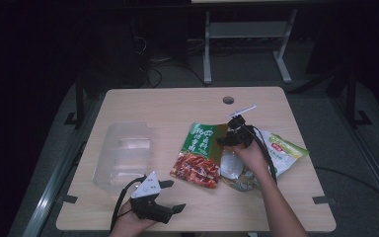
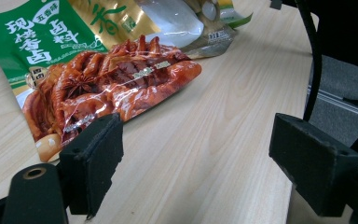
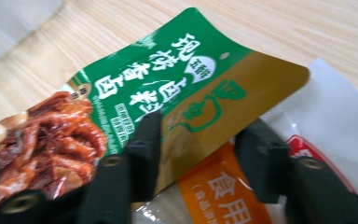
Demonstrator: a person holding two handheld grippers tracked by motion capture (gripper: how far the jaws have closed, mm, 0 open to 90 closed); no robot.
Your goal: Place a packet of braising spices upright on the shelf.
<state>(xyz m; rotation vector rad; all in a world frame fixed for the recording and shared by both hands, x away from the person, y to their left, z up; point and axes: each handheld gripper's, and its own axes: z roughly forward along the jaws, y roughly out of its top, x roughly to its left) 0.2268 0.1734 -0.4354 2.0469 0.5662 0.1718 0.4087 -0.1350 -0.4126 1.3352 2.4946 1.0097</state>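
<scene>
Room light: dim; the floor and everything beyond the table [image 1: 128,103] fall off into near black in the high view.
Table light: soft and even from above, with faint shadows.
Glare: pale sheen on the green packet [image 2: 51,46] and on the clear container [image 1: 123,153].
Focus, right gripper view: soft; packet print smeared, black jaws blurred up close.
Focus, left gripper view: sharper, far edges hazy.

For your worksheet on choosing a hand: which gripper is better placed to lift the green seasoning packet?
Probably the right gripper: its open jaws straddle the green seasoning packet edge. The left gripper sits open, apart from it.
</scene>
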